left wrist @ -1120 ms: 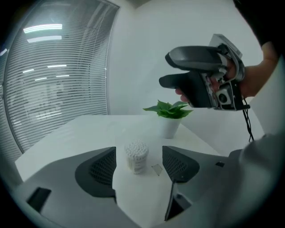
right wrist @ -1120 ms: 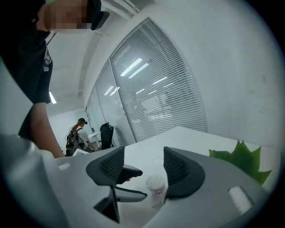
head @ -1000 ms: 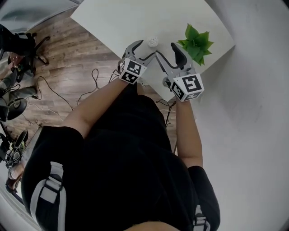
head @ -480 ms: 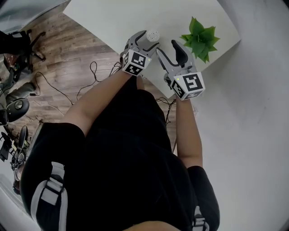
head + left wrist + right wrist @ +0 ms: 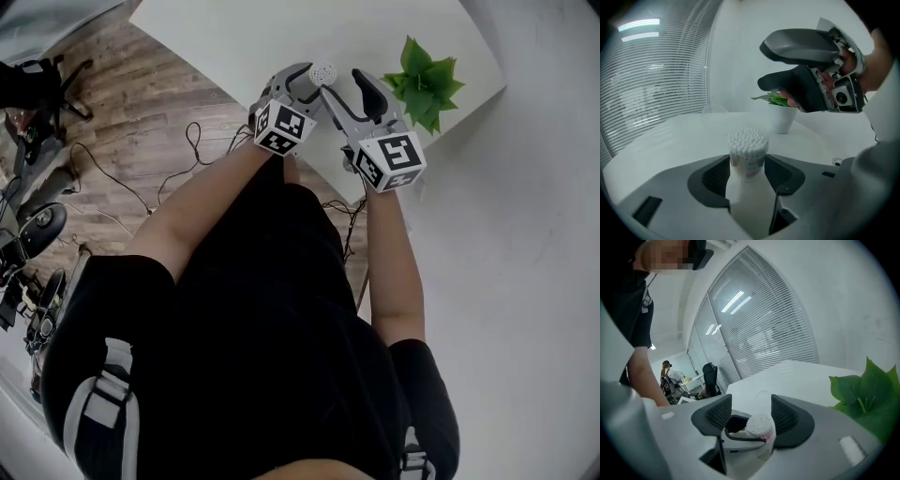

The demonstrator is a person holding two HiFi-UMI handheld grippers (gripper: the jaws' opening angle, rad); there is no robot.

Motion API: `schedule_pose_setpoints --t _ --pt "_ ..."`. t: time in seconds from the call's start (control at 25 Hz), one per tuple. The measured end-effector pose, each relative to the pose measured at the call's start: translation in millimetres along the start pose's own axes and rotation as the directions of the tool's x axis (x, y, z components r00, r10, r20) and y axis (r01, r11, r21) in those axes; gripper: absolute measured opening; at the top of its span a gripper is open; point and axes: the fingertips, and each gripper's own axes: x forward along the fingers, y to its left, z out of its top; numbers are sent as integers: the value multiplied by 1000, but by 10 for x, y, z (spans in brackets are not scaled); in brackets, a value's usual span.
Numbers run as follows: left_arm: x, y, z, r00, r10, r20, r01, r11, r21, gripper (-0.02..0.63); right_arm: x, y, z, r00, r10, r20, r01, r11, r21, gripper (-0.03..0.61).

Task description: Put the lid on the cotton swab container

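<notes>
I'm steadying the cotton swab container [image 5: 748,149] in the left gripper [image 5: 748,174], whose jaws have just been closing and now pinch it near the table's [image 5: 656,140] near edge. Right gripper [image 5: 751,414] is hanging wide open, empty. Next I'm sending it for the clear lid [image 5: 714,111] lying farther in.

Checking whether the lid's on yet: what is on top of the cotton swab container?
Nothing covers the container: white swab tips stand bare at its open mouth. What looks like a clear lid lies on the table behind it. The stems are hidden behind the label.
</notes>
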Motion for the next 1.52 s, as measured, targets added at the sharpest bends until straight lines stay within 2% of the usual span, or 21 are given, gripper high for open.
schedule_pose_setpoints --t 0.36,0.88,1.52 --pt "-29 14 -12 997 -78 0 77 995 57 232 300 -179 -46 999 6 -33 -5 1000 21 259" --pt "-27 18 -15 996 -83 -18 84 995 52 230 715 -379 -38 994 -8 -109 15 998 63 282" --pt "-30 17 -28 995 -99 -31 100 994 50 230 983 -381 -121 977 69 -201 -57 996 63 281"
